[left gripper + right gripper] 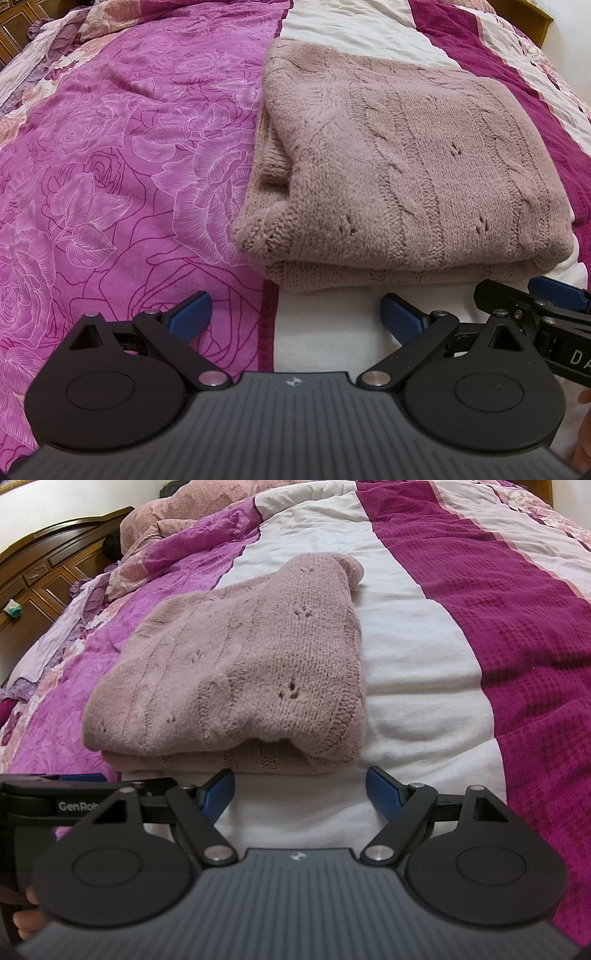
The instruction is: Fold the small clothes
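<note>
A dusty-pink knitted sweater [406, 166] lies folded into a thick rectangle on the bed, also filling the middle of the right wrist view as the sweater [236, 672]. My left gripper [295, 314] hovers just short of its near edge, open, with nothing between the blue fingertips [192, 310]. My right gripper [299, 790] sits likewise before the near edge, open and empty, blue fingertips [380, 790] apart. The right gripper [546, 295] shows at the right edge of the left wrist view, and the left gripper [66, 779] at the left edge of the right wrist view.
The bed is covered by a magenta rose-print quilt [110, 166], a white strip [406, 657] and a dark crimson waffle blanket [517, 627]. A carved wooden headboard [48, 576] stands at the far left, with crumpled bedding [184, 513] bunched against it. A hand [26, 923] holds the tool.
</note>
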{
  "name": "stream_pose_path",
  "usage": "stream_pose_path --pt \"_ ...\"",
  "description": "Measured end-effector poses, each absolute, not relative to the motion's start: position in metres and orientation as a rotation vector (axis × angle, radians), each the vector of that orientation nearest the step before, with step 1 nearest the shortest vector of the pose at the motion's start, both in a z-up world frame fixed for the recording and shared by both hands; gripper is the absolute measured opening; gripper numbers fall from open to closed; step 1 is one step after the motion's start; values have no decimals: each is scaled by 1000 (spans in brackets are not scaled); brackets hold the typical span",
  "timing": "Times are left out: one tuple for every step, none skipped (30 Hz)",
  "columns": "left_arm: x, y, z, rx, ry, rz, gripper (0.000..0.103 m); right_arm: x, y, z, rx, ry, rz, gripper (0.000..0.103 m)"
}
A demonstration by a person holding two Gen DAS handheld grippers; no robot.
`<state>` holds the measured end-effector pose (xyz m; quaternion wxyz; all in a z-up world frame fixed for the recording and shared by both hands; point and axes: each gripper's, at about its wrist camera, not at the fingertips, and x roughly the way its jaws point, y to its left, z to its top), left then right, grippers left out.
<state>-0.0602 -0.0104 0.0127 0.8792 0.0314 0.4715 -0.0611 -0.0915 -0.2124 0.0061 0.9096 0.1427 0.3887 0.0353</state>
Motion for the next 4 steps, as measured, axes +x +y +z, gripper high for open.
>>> stream_pose_path --pt "-60 -10 13 66 983 -127 101 -91 -212 6 295 802 72 81" --pt "-60 -10 13 66 984 -127 101 -91 -212 6 295 802 73 81" --pt "-60 -10 13 65 984 -127 101 -91 -212 6 295 802 73 81" --pt "-60 -10 13 65 984 -127 101 -91 -212 6 295 801 72 81"
